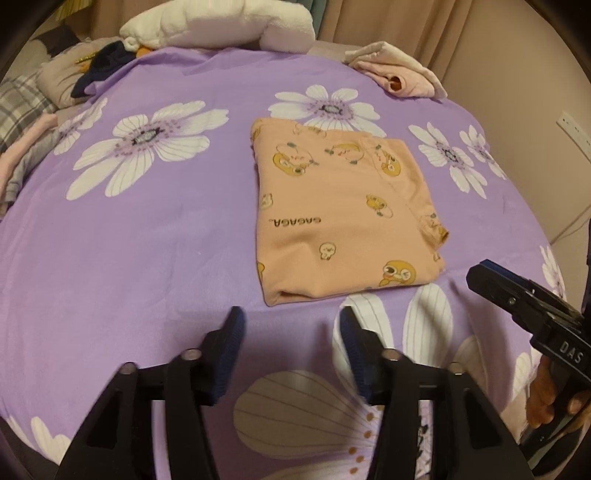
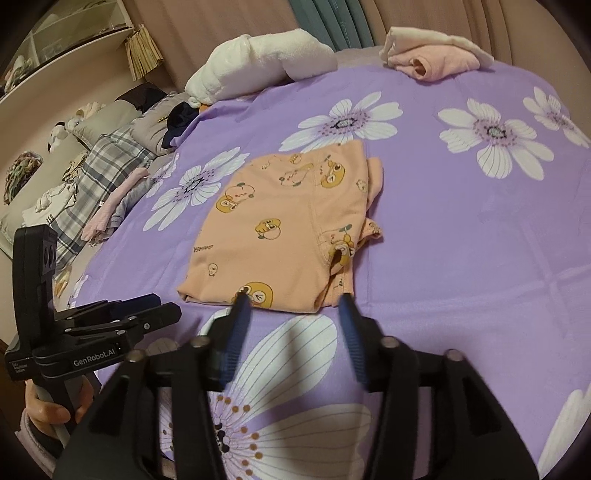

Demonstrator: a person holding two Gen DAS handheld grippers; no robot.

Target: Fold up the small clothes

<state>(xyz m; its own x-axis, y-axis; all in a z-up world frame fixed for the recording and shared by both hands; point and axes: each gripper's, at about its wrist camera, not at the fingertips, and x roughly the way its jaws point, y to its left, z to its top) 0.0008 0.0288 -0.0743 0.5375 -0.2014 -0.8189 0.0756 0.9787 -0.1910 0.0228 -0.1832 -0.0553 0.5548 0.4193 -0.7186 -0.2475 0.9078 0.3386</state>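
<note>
A small peach garment (image 1: 340, 214) printed with yellow cartoon figures lies folded into a flat rectangle on the purple flowered bedsheet (image 1: 129, 236). My left gripper (image 1: 290, 317) hovers just short of its near edge, jaws apart, nothing between them. In the right wrist view the same garment (image 2: 280, 229) lies ahead. My right gripper (image 2: 293, 301) stands open at the garment's near edge, with its blue fingertips (image 2: 242, 301) over the hem and not pinching the cloth. Each gripper also shows in the other's view: the right gripper (image 1: 480, 271) at the right, the left gripper (image 2: 166, 306) at the left.
A white plush towel (image 1: 221, 26) and a pink folded garment (image 1: 402, 74) lie at the far side of the bed. Plaid and pink clothes (image 2: 107, 173) are piled at the left edge. A person's hand (image 2: 48, 410) holds the left gripper's handle. A wall socket (image 1: 574, 133) is on the right.
</note>
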